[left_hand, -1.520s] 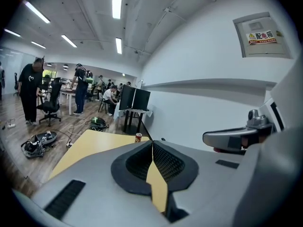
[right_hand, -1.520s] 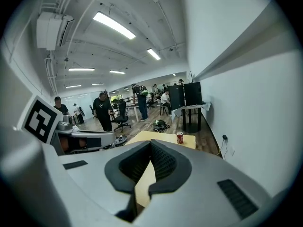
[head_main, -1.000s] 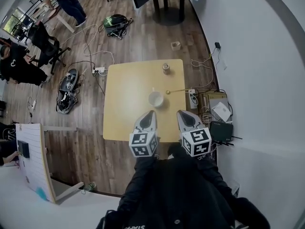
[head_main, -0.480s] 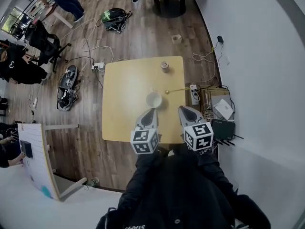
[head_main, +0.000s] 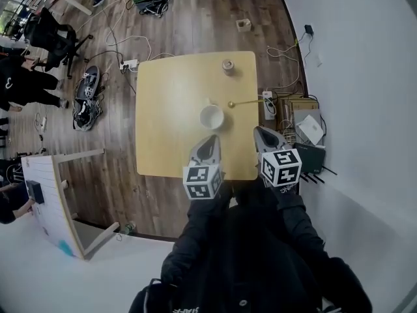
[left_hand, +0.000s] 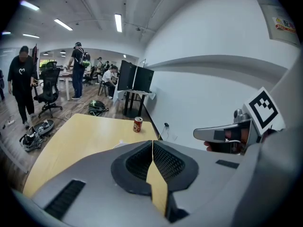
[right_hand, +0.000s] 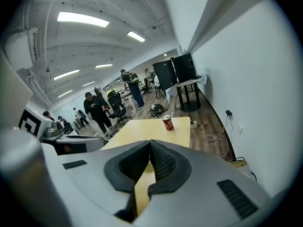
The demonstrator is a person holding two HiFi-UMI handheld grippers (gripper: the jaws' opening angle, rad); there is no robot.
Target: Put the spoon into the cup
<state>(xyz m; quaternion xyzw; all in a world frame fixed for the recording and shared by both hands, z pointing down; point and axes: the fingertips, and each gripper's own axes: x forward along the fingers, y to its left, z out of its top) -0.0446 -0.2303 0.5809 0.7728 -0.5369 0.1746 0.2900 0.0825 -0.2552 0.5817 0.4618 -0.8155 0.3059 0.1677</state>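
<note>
A white cup stands near the middle of the yellow table. The gold spoon lies flat just right of it, its handle reaching toward the table's right edge. My left gripper hovers over the near part of the table, just short of the cup. The right gripper hangs at the near right corner, short of the spoon. Both are shut and hold nothing: the left gripper and the right gripper each show pads meeting. Cup and spoon are mostly hidden behind the jaws in both gripper views.
A red drink can stands at the table's far edge, also seen as the can and the can. Cables and boxes lie on the floor right of the table by the white wall. People and office chairs are far left.
Both grippers have sunk toward the table's near edge, still shut. The head view has tilted, so the table sits higher in the picture. Cup, spoon and can have not moved.
</note>
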